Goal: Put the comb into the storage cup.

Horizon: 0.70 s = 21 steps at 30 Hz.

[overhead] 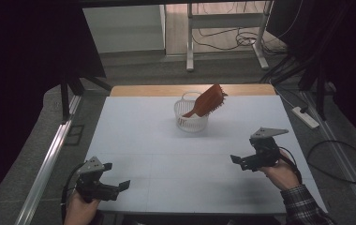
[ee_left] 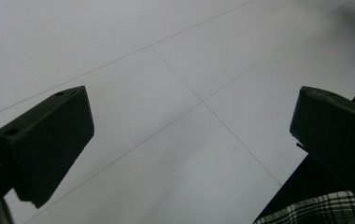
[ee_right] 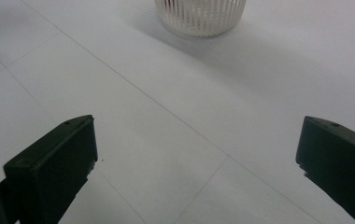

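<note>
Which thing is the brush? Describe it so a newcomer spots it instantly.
Start at the white table, then go to its far edge, where a small white slatted basket stands. The brush leans in it, reddish-brown, handle down and bristled head jutting above the rim: the only coloured thing there.

Cut off by the top edge in the right gripper view: the white basket (ee_right: 200, 18), with just its lower wall visible. Hidden inside the basket in the high view: the lower end of the brown brush (overhead: 206, 101). Too small to tell: the brush bristles. Blurred, at the far corner of the left gripper view: the table (ee_left: 166, 56).
</note>
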Available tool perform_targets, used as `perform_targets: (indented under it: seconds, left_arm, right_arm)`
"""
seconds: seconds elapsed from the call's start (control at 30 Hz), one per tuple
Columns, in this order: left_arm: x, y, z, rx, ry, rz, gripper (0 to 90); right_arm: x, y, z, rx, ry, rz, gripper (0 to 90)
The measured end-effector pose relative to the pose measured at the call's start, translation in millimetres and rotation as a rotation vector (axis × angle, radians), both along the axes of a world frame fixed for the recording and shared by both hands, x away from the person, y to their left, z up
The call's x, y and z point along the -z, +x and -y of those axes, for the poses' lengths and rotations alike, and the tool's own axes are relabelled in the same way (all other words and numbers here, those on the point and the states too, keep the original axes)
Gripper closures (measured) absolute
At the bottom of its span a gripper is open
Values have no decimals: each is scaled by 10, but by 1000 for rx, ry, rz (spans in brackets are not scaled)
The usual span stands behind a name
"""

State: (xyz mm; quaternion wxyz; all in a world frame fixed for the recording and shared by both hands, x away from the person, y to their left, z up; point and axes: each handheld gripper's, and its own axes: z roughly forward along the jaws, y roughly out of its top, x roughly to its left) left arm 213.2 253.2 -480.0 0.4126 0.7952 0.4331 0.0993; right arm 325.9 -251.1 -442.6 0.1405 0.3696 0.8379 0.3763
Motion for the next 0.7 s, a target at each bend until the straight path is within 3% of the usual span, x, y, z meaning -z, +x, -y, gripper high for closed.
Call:
perform_targets:
  seconds: [0.7]
  left_arm:
    - [3,4,2,1,0,-5,0]
  right_arm:
    - [47,-183,250,40,-3,-21,0]
